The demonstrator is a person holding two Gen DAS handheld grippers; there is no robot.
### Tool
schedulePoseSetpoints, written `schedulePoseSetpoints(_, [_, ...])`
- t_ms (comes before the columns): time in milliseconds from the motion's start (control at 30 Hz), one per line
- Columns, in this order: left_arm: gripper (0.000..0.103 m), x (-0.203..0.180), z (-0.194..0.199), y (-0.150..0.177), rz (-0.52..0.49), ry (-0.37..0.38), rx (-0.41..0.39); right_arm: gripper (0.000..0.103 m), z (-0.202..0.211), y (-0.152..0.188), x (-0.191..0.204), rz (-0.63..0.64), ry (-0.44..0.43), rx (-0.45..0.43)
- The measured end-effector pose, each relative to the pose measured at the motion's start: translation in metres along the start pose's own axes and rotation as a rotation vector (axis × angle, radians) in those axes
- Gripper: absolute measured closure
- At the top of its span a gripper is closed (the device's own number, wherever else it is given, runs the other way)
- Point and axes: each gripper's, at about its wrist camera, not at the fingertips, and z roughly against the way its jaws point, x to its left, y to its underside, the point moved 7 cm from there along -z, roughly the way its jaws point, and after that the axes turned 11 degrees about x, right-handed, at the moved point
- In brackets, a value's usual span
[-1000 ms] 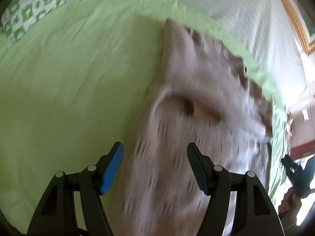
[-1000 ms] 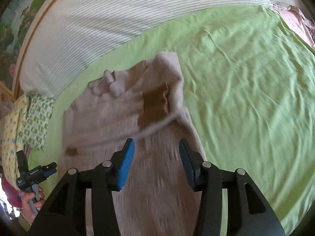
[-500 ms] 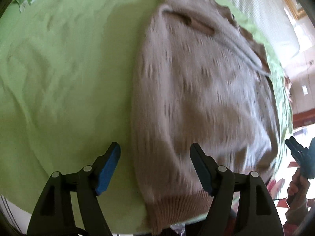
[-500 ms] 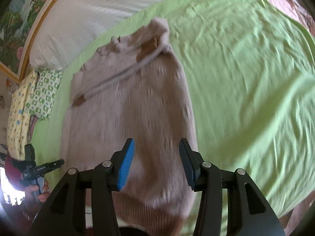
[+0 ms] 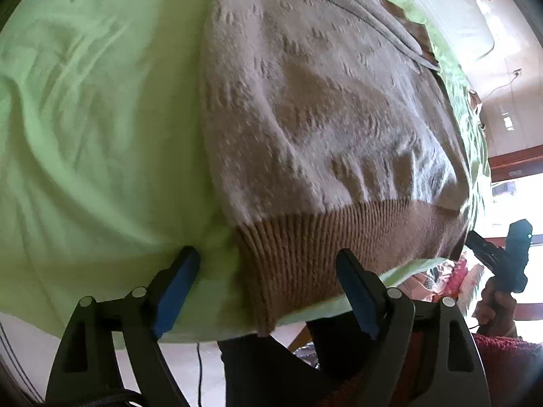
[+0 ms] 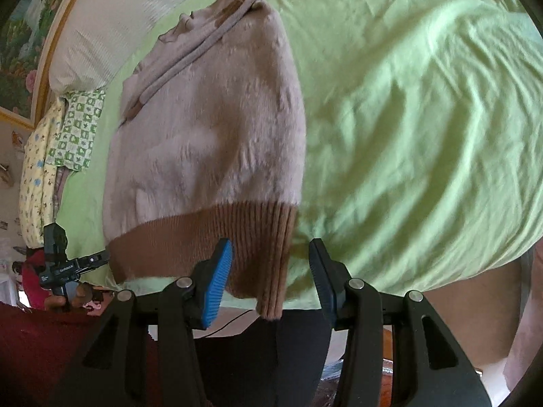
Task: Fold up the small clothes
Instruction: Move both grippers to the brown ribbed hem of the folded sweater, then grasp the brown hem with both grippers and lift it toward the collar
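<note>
The fingers [image 5: 176,285] of the left gripper [image 5: 268,285] have just been opening and now stand wide, straddling the left corner of the sweater's ribbed hem [image 5: 305,254] without pressing on it; nothing is held. The right gripper [image 6: 271,268] has its jaws about half open, with the hem's right corner [image 6: 271,291] between them and no pad closed on the knit, so it holds nothing either.

The sweater [image 5: 322,108] lies spread flat on the green bedsheet [image 5: 85,118], hem toward the near edge of the bed, where its corners hang slightly over the edge, and the neck end with a cord [image 6: 190,57] across it at the far side.

It looks like a soft, fairly thick knit: light, limp, not fragile, and likely to sag and drape once lifted. The fuzzy surface should give the pads good friction. The ribbed band is denser and firmer than the body, so the two bottom corners seem the best places to take hold, one per gripper, pinching through both layers so that the front and back rise together.

No container is in view; pillows [image 6: 71,129] sit at the far end of the bed.
</note>
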Motion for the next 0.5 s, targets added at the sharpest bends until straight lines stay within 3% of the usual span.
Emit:
schedulePoseSetpoints(300, [0.019, -0.01, -0.01, 0.001, -0.05, -0.037, 0.036, 0.055, -0.006, -0.006, 0.01, 0.001, -0.075, -0.012])
schedulePoseSetpoints(367, [0.02, -0.014, -0.012, 0.0, -0.07, -0.06, 0.035, 0.06, -0.008, -0.006, 0.014, 0.024, -0.074, -0.013])
schedulePoseSetpoints(433, [0.028, -0.018, -0.013, 0.0, -0.087, -0.088, 0.022, 0.07, -0.012, -0.006, 0.014, 0.034, -0.061, 0.0])
schedulePoseSetpoints(500, [0.056, -0.017, -0.011, -0.002, -0.1, -0.116, 0.001, 0.089, -0.015, -0.005, 0.015, 0.042, -0.045, 0.008])
